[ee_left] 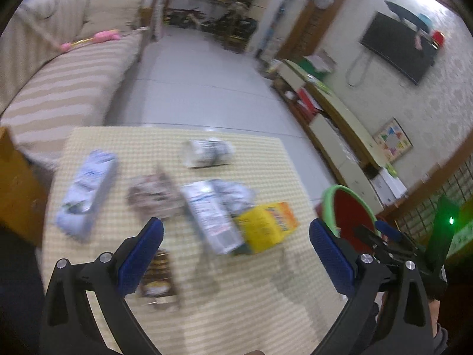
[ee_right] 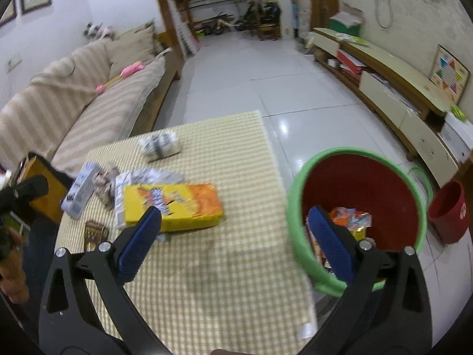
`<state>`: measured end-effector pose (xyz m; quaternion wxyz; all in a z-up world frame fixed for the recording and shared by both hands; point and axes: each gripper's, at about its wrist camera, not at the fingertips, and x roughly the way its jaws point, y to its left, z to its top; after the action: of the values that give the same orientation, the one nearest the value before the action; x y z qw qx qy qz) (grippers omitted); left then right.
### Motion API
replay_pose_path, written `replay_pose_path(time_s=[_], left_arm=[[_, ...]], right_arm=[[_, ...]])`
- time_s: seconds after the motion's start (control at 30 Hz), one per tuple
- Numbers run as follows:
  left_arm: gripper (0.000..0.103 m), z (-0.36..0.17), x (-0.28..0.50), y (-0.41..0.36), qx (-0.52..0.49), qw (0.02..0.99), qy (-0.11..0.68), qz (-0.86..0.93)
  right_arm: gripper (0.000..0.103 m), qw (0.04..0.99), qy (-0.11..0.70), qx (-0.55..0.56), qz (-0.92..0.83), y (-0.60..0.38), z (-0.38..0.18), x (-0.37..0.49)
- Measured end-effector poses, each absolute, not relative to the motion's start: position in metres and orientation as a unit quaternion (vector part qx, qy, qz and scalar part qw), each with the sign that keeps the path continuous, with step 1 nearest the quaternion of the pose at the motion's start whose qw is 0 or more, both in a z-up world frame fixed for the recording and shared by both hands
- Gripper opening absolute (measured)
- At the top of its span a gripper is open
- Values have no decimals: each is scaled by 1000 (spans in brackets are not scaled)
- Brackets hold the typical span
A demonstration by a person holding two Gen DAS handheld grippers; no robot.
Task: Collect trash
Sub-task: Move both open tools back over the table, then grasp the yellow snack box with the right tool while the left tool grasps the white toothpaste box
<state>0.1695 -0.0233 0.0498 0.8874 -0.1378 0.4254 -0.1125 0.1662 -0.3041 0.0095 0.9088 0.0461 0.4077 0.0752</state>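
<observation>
Cardboard box: yellow, light, stiff; judged best taken across its narrow sides.
Wrappers: thin, crinkly.
Left hand-held gripper: spread, empty.
Right hand-held gripper: spread, empty.

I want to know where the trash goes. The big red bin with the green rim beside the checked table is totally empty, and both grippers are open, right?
Not quite. The big red bin with the green rim already holds crumpled wrappers, as the right wrist view shows. It does stand beside the checked table, and the left gripper and right gripper are open.
</observation>
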Motion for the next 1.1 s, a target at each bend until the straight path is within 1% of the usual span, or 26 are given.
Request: replay_pose_path(time_s=[0.17, 0.37, 0.53, 0.77, 0.9, 1.0, 1.07, 1.1], left_arm=[[95, 34, 156, 33, -158, 886, 430, -68], [95, 18, 144, 77, -185, 881, 434, -35], [95, 9, 143, 89, -192, 878, 438, -24], [95, -2, 150, 99, -197, 874, 445, -17], [95, -10, 160, 100, -191, 872, 450, -12], [95, -16, 172, 99, -178, 871, 458, -10], [95, -19, 179, 98, -172, 870, 461, -9], [95, -21, 183, 98, -167, 870, 464, -9]], right_arm=[[98, 908, 409, -14, 89, -268, -6, 161], [98, 903, 407, -94, 99, -230, -32, 160], [98, 896, 409, -137, 105, -210, -51, 168], [98, 892, 402, -181, 104, -196, -62, 191], [98, 896, 395, -160, 126, -198, -58, 203], [91, 898, 397, -136, 134, -201, -54, 213], [84, 896, 405, -120, 139, -203, -53, 223], [82, 895, 408, -113, 142, -204, -54, 226]])
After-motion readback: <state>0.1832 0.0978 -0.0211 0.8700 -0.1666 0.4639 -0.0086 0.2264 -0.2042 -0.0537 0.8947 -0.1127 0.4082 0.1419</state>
